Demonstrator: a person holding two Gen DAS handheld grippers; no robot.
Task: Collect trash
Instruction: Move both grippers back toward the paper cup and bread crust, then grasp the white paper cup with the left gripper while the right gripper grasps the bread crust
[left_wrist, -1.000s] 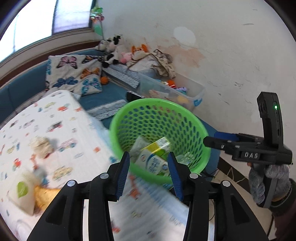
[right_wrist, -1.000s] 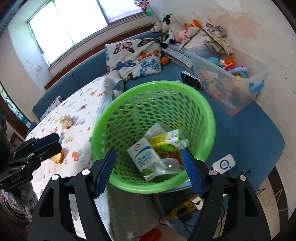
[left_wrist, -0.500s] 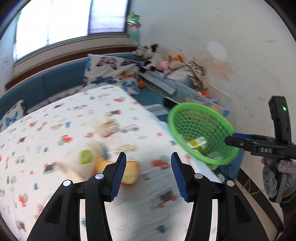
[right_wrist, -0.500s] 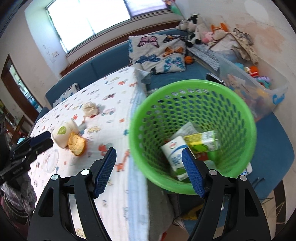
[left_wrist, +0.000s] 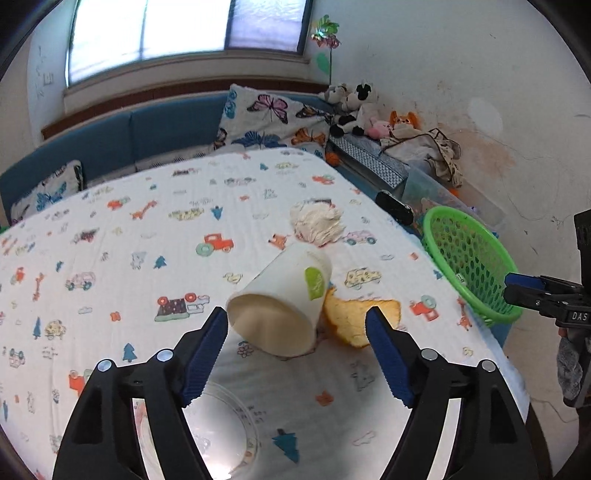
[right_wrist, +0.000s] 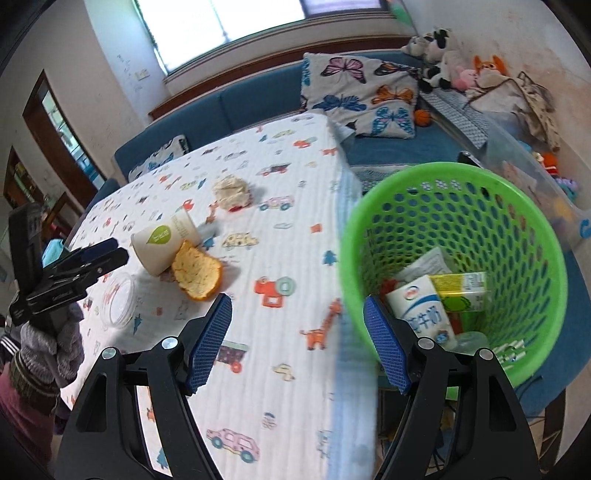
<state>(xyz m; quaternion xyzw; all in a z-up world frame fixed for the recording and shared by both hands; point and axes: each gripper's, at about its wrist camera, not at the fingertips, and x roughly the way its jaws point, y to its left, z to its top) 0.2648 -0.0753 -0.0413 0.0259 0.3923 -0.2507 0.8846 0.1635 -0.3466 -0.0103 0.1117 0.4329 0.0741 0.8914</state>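
A white paper cup (left_wrist: 282, 301) with a green leaf mark lies on its side on the patterned tablecloth, with an orange peel (left_wrist: 360, 319) against it and a crumpled paper ball (left_wrist: 317, 223) beyond. My left gripper (left_wrist: 295, 350) is open and empty just short of the cup's mouth. The cup (right_wrist: 162, 242), peel (right_wrist: 197, 273) and paper ball (right_wrist: 232, 192) also show in the right wrist view. My right gripper (right_wrist: 297, 343) is open and empty above the table edge beside the green basket (right_wrist: 436, 184), which holds milk cartons (right_wrist: 424, 314).
A clear plastic lid (left_wrist: 218, 428) lies on the cloth below the left gripper. The basket (left_wrist: 476, 266) stands off the table's right edge. A blue sofa with butterfly pillows (left_wrist: 273, 122), plush toys and a clear toy bin (right_wrist: 535, 173) lies behind.
Both grippers swung left from the basket to the table. The left gripper has closed in on the paper cup and opened wider. The right gripper stays open.
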